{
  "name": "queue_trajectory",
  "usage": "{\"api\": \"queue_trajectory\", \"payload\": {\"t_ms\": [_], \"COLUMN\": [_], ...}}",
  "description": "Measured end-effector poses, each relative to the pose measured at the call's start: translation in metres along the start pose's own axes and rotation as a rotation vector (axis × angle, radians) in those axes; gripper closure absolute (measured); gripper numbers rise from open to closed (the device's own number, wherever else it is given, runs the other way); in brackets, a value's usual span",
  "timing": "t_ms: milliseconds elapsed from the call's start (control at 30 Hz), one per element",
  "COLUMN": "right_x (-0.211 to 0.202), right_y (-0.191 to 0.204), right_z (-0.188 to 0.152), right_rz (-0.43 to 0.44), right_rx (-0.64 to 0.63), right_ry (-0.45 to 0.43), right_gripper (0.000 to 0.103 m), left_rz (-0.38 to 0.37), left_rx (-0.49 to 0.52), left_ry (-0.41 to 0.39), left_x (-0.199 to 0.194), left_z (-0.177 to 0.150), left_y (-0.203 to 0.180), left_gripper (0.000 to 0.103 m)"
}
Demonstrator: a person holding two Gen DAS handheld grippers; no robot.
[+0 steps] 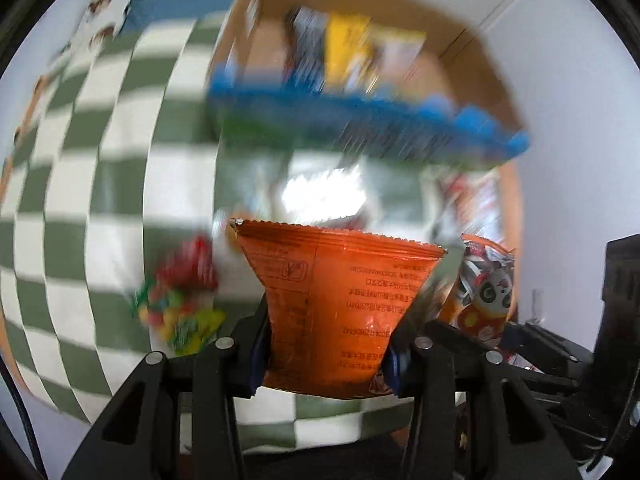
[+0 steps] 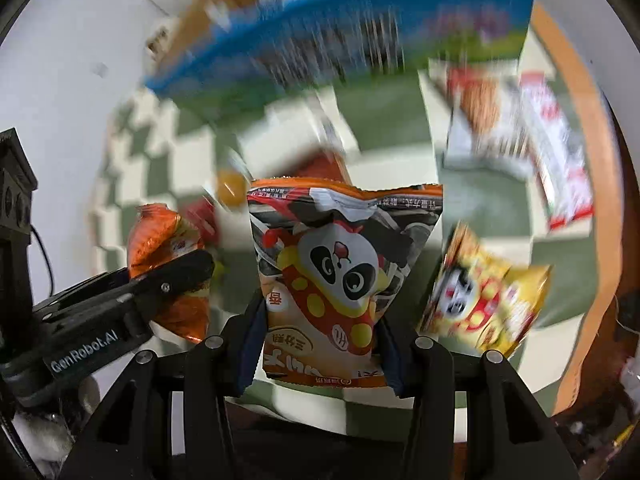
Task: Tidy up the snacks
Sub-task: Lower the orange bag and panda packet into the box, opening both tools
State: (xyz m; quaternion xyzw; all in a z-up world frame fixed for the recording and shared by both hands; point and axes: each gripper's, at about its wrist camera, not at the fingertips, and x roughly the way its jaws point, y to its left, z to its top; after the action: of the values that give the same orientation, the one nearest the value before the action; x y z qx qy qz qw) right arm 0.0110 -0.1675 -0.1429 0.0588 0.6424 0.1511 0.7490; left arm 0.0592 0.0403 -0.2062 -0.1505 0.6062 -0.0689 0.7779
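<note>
My left gripper point(image 1: 326, 344) is shut on an orange snack packet point(image 1: 340, 300), back side toward the camera, held above the checkered cloth. My right gripper point(image 2: 320, 336) is shut on an orange panda snack packet point(image 2: 336, 276). That panda packet also shows in the left wrist view point(image 1: 486, 288), and the left gripper with its orange packet point(image 2: 160, 240) shows at the left of the right wrist view. A cardboard box point(image 1: 460, 40) with a blue-edged pack point(image 1: 360, 120) stands ahead, blurred.
A green-and-white checkered cloth point(image 1: 100, 200) covers the table. A colourful candy bag point(image 1: 180, 312) lies left of the left gripper. A yellow panda packet point(image 2: 488, 304) and red-white packets point(image 2: 556, 152) lie to the right. A white wall stands behind.
</note>
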Motion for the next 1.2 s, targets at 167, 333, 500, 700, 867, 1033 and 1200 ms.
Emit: {"api": "queue_trajectory", "payload": {"t_ms": [167, 333, 500, 700, 867, 1033, 1200], "right_x": [-0.068, -0.106, -0.101, -0.062, -0.028, -0.006, 0.007], "right_y": [-0.009, -0.019, -0.039, -0.056, -0.069, -0.079, -0.08], "right_z": [0.062, 0.132, 0.198, 0.272, 0.316, 0.338, 0.346], "right_rz": [0.068, 0.008, -0.069, -0.147, -0.195, -0.206, -0.216], "right_rx": [-0.014, -0.029, -0.034, -0.04, -0.033, -0.028, -0.043], "right_ry": [-0.145, -0.244, -0.232, -0.15, -0.102, -0.06, -0.022], "right_gripper": [0.051, 0.051, 0.051, 0.051, 0.051, 0.051, 0.049], "left_rz": [-0.002, 0.087, 0.164, 0.23, 0.246, 0.253, 0.234], "left_rx": [0.059, 0.099, 0.1, 0.068, 0.048, 0.041, 0.015], "left_ry": [-0.104, -0.119, -0.046, 0.056, 0.13, 0.166, 0.198], "left_x": [-0.052, -0.055, -0.017, 0.032, 0.066, 0.084, 0.098], "left_z": [0.071, 0.176, 0.25, 0.305, 0.334, 0.343, 0.345], "left_y": [-0.014, -0.014, -0.01, 0.004, 0.019, 0.028, 0.033], "left_gripper": [0.061, 0.061, 0.06, 0.06, 0.06, 0.06, 0.058]}}
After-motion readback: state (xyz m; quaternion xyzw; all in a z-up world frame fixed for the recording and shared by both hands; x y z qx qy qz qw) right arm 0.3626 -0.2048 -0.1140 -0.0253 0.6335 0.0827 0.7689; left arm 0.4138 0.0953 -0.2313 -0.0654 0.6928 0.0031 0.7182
